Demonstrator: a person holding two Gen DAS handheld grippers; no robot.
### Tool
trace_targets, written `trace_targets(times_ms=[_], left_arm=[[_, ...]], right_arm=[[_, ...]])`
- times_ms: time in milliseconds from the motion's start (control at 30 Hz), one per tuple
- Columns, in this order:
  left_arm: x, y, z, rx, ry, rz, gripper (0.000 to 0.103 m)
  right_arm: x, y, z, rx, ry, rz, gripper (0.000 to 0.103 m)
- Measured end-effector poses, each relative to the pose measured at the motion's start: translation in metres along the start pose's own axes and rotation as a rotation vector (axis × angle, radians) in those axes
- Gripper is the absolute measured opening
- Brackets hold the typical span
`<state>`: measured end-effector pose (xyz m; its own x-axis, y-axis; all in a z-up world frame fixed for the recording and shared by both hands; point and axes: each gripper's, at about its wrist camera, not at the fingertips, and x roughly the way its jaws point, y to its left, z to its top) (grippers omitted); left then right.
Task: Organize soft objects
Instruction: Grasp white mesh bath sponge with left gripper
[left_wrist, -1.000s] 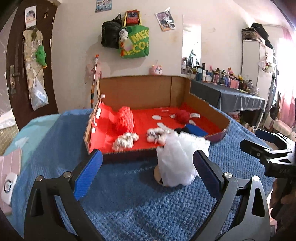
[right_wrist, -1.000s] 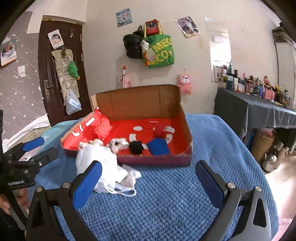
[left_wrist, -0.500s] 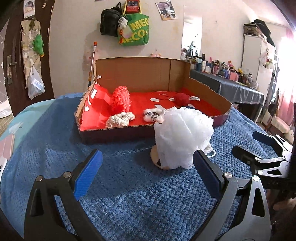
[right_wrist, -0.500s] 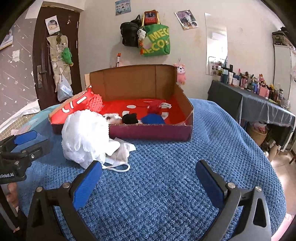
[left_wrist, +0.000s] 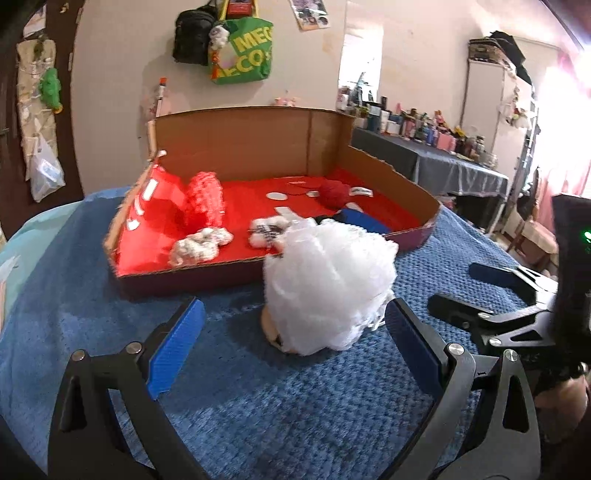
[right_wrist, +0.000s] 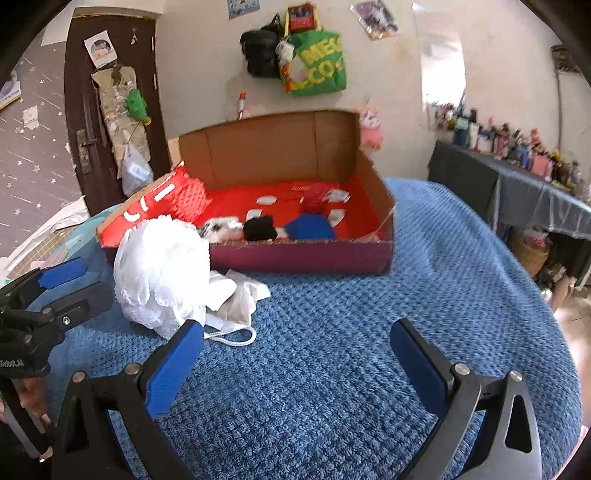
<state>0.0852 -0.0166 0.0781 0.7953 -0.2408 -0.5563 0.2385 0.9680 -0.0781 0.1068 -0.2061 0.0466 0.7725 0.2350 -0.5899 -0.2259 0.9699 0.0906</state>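
Now the left gripper (left_wrist: 293, 341) is held wide open around the white mesh pouf (left_wrist: 328, 284); the right gripper (right_wrist: 295, 356) is spread empty beside it.

Left tool (left_wrist: 291, 328) fingers spread wide, nothing between them, low above the blue surface (left_wrist: 258, 387); right tool (right_wrist: 295, 350) likewise spread wide and empty, low over it, to the left tool's right.
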Motion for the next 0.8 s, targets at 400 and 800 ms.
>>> trace_targets(times_ms=[400,800], left_arm=[[0.027,-0.014,0.021,0.062,0.061,-0.087,0.099],[0.052,-0.02,0.023,0.102,0.126,-0.09,0.096]], right_arm=[[0.033,-0.016,0.027,0.043,0.118,0.178,0.103],[0.044,-0.021,0.034,0.043,0.14,0.19,0.103]])
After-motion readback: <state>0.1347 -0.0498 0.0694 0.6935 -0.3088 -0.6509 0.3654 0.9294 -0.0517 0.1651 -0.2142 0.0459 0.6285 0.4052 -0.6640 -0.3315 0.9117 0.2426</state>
